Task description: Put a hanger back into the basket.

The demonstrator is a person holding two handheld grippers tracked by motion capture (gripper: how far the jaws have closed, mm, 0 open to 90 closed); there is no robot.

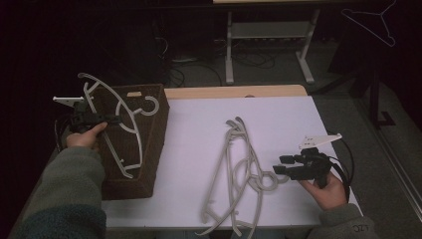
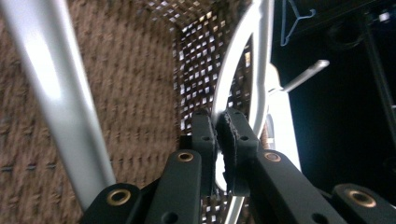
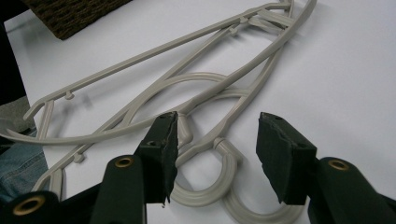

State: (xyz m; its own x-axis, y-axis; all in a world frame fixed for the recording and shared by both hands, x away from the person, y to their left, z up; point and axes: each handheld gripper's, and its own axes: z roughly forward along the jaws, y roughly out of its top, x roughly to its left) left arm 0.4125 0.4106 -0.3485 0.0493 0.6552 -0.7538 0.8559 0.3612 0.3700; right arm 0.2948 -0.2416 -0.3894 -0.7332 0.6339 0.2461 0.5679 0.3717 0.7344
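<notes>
A white hanger (image 1: pixel 117 119) is held up over a brown woven basket (image 1: pixel 149 144) at the left side of the table. The left gripper (image 1: pixel 112 118) has its two black jaws pinched tight on the thin curved bar of this hanger. In the left gripper view, the white bar (image 2: pixel 233 74) runs up from between the jaws, and the woven basket wall (image 2: pixel 140 70) is close behind it. A thicker white bar of the same hanger (image 2: pixel 56 93) crosses the left side of that view. The person's left hand (image 1: pixel 87 137) holds the gripper beside the basket, and a green sleeve (image 1: pixel 64 194) comes in from the bottom.

In the middle of the white table (image 1: pixel 199 124) lies a pile of hangers (image 1: pixel 239 174), flat and tangled on each other. Their hooks (image 1: pixel 263 181) point to the right.

The right gripper (image 1: pixel 281 165) is just beside those hooks. Its jaws stand wide apart and hold nothing. In the right gripper view, the hooks (image 3: pixel 210 186) lie on the table between the open jaws, and the long arms of the pile (image 3: pixel 163 60) stretch away. The right hand (image 1: pixel 328 191) holds this gripper near the table's right edge.

One more hanger (image 1: pixel 373 22) hangs far back in the dark at the top right.
</notes>
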